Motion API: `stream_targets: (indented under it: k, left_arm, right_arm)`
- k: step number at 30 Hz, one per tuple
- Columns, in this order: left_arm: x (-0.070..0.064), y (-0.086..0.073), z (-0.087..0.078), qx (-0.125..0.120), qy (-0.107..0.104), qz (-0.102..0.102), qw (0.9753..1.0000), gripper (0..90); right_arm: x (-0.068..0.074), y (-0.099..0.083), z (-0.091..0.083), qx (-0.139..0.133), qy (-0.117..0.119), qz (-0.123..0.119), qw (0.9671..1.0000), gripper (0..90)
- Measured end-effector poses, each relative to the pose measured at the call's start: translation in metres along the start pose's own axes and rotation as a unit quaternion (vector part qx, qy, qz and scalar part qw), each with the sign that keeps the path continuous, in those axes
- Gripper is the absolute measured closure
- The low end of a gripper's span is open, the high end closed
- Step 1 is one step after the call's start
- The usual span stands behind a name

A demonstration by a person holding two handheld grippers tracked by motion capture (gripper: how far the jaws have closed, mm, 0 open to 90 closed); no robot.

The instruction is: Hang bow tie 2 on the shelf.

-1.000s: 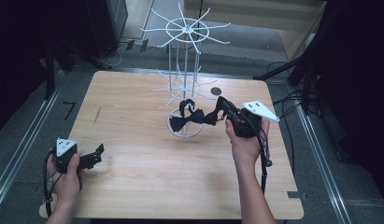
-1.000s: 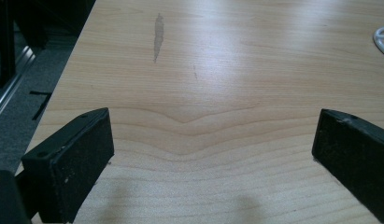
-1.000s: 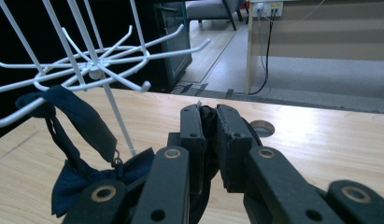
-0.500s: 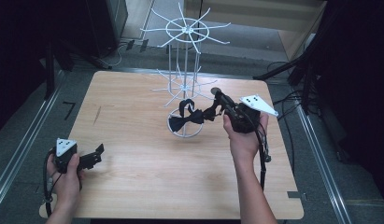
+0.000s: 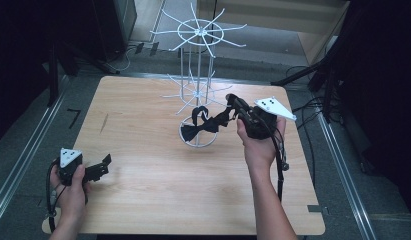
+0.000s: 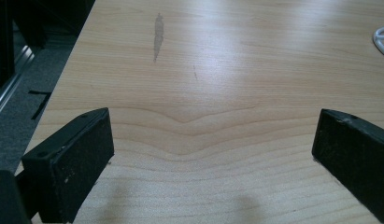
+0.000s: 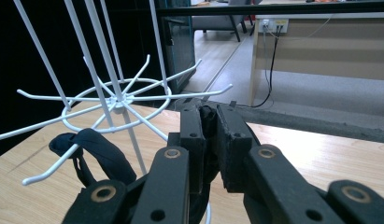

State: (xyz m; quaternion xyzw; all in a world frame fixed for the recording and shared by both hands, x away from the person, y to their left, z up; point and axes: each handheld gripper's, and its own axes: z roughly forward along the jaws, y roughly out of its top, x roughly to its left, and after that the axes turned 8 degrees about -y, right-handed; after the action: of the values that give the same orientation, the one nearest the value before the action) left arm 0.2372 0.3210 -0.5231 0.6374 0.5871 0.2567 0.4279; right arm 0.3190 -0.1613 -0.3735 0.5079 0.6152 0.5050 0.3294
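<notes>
Right gripper point(image 5: 233, 107): I am clamping the black strap point(image 5: 205, 122) at frame centre, beside the white rack point(image 5: 198, 90). Left gripper point(image 5: 100, 167): I am idling lower left near the table point(image 5: 143, 200) edge, jaws wide.

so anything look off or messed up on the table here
Nothing broken or spilled. The one oddity is a dark streak on the table, a stain or scuff. The black strap is draped over the white wire rack, pinched by the right gripper.
</notes>
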Motion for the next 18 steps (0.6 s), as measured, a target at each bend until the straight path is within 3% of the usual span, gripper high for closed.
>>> stream_targets:
  k: [18]
  left_arm:
    - [-0.0001,0.0,0.0,0.0,0.0,0.0,1.0,0.0]
  right_arm:
    - [0.0077,0.0048,0.0018,-0.002,0.005,-0.005,1.0,82.9]
